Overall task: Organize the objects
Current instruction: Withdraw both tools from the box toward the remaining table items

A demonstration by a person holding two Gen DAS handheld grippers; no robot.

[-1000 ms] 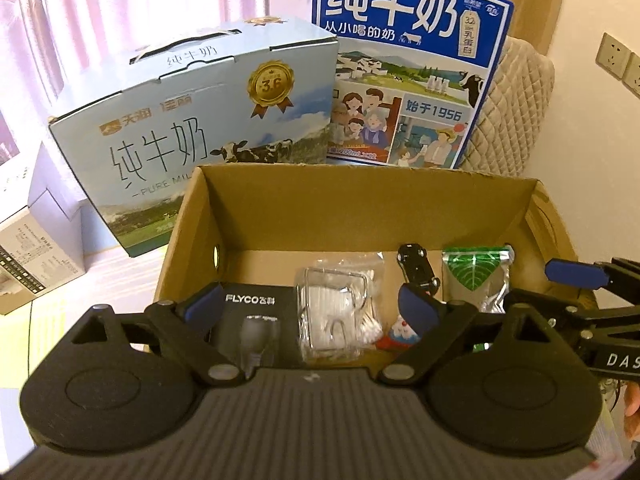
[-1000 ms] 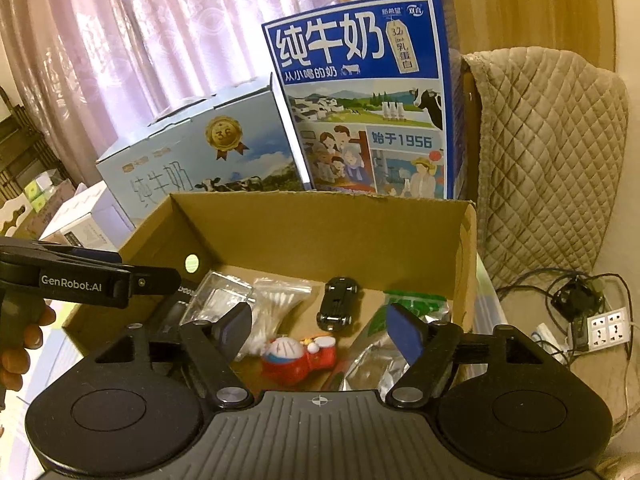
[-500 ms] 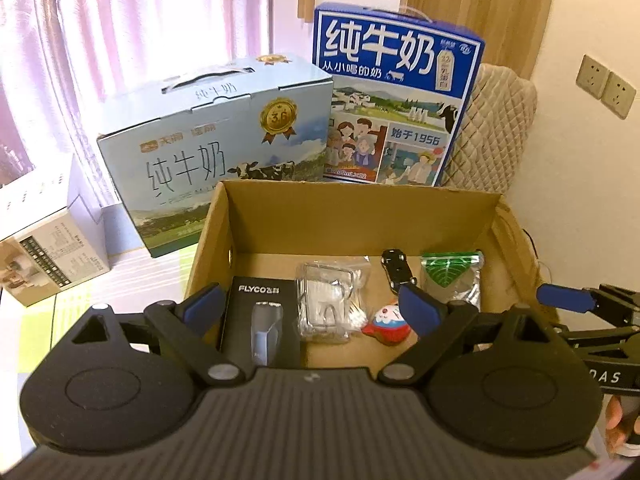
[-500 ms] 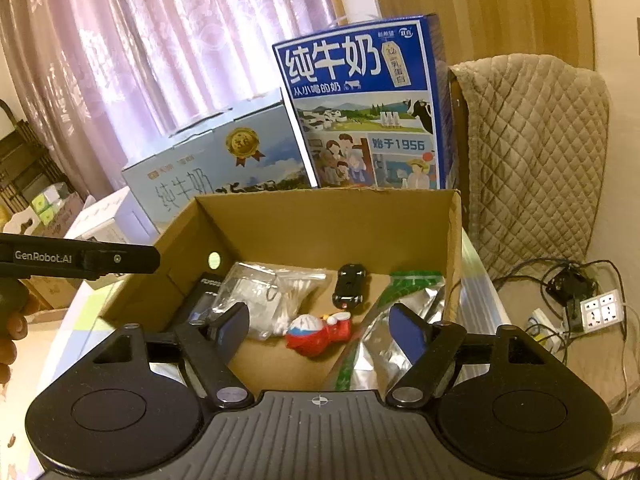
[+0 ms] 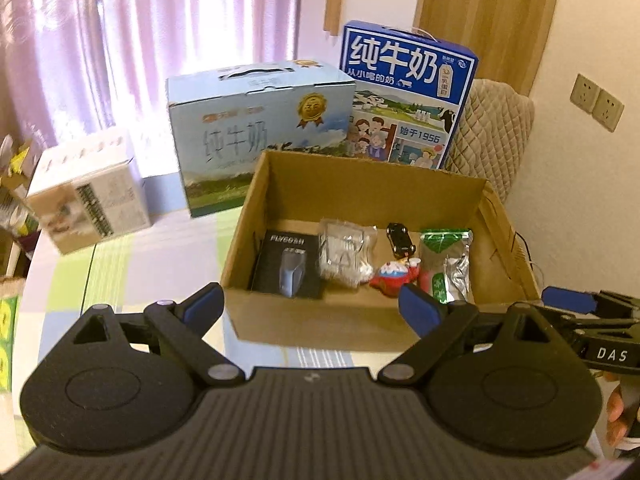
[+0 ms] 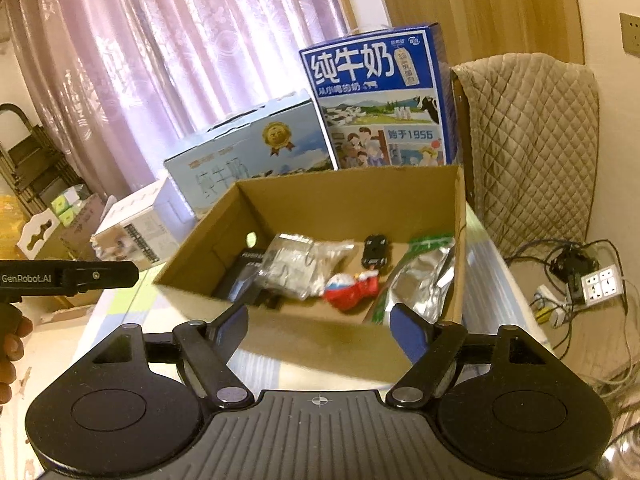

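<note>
A table (image 5: 132, 280) with a pale checked cloth carries an open cardboard box (image 5: 360, 320) near its right edge, backed by two milk cartons: a light blue one (image 5: 260, 136) lying on its long side and a dark blue one (image 5: 404, 92) standing upright just beside it. A smaller white box (image 5: 88, 200) sits well apart to the left, in front of pink curtains (image 6: 160, 60), while a quilted beige cover (image 6: 532, 140) drapes a chair at the right.

Five items lie in a row on the cardboard box floor. From left: a black FLYCO shaver box (image 5: 290, 266), a clear bag of cotton swabs (image 5: 346, 252) touching it, a red and white toy figure (image 5: 394, 276), a small black toy car (image 5: 400, 238) behind the figure, and a silver foil pouch with a green label (image 5: 446, 264) near the right wall.

The left gripper (image 5: 312, 308) hovers in front of the box's near wall, its blue-padded jaws spread wide and empty. The right gripper (image 6: 320, 324) hovers alongside, jaws fairly wide with nothing between them. Each tool is held by a hand, seen at the frame edges (image 6: 10, 348).
</note>
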